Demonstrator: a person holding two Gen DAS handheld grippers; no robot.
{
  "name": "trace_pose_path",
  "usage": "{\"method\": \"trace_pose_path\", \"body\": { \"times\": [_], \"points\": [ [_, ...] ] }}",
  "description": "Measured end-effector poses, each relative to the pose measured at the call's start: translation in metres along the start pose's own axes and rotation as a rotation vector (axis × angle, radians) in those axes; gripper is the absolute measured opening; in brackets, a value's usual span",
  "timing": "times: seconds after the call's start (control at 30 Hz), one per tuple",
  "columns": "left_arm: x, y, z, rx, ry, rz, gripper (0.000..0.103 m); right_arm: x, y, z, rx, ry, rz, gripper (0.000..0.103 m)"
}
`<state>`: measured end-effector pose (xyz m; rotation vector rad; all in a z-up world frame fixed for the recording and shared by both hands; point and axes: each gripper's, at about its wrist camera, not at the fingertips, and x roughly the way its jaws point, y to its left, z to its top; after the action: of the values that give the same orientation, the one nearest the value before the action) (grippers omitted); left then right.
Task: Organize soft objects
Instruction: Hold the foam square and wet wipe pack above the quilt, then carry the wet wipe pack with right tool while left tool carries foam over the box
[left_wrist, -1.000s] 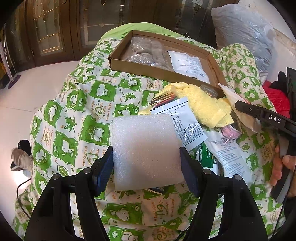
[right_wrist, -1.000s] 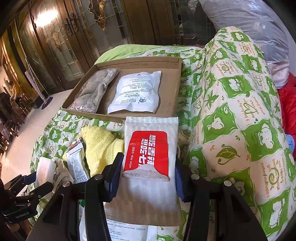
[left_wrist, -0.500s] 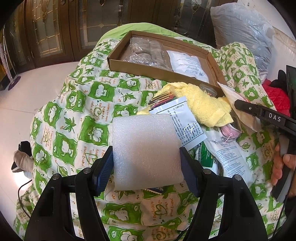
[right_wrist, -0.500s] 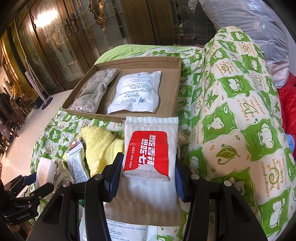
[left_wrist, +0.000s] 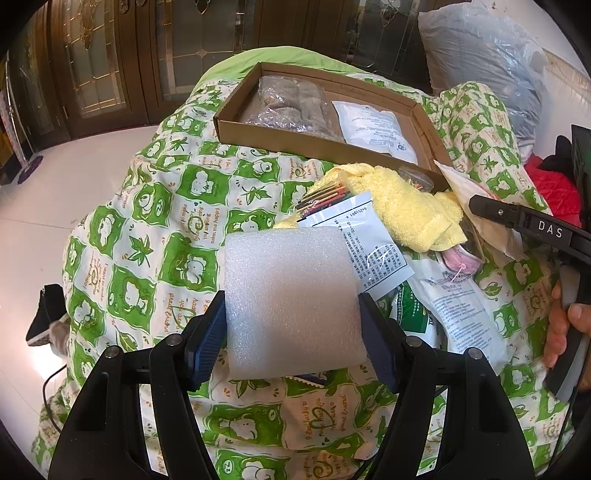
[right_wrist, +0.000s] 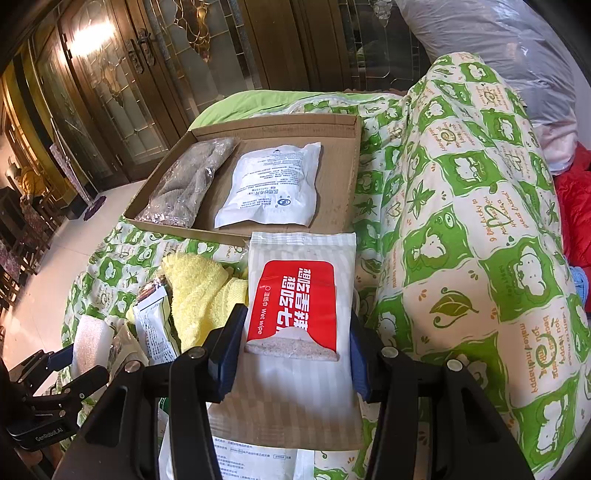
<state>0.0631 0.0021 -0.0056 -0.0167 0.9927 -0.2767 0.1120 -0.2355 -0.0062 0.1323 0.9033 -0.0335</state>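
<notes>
My left gripper (left_wrist: 291, 341) is shut on a white foam block (left_wrist: 291, 299), held above the green-patterned quilt. In the right wrist view that same foam block (right_wrist: 90, 339) shows at the lower left. My right gripper (right_wrist: 295, 350) is shut on a striped wet wipe pack with a red label (right_wrist: 299, 302). A shallow cardboard box (right_wrist: 343, 192) lies farther back on the quilt; inside are a grey bagged item (right_wrist: 188, 184) and a white pouch (right_wrist: 273, 184). A yellow towel (right_wrist: 199, 291) and several packets (left_wrist: 369, 243) are heaped between the grippers and the box.
The quilt (right_wrist: 480, 221) rises in a hump on the right. A large grey plastic bag (left_wrist: 487, 66) and red fabric (left_wrist: 554, 188) lie beyond it. Wooden glass-panelled doors (right_wrist: 122, 92) stand behind, with white floor (left_wrist: 44, 192) on the left. A hand (left_wrist: 565, 328) grips the right tool.
</notes>
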Motion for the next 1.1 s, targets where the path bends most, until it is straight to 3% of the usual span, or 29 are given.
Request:
{"method": "trace_pose_path", "body": {
  "times": [1.1],
  "points": [
    [0.008,-0.026,0.051,0.097,-0.019,-0.001,0.069,-0.002,-0.007,0.009,0.074,0.002,0.042,0.05]
  ]
}}
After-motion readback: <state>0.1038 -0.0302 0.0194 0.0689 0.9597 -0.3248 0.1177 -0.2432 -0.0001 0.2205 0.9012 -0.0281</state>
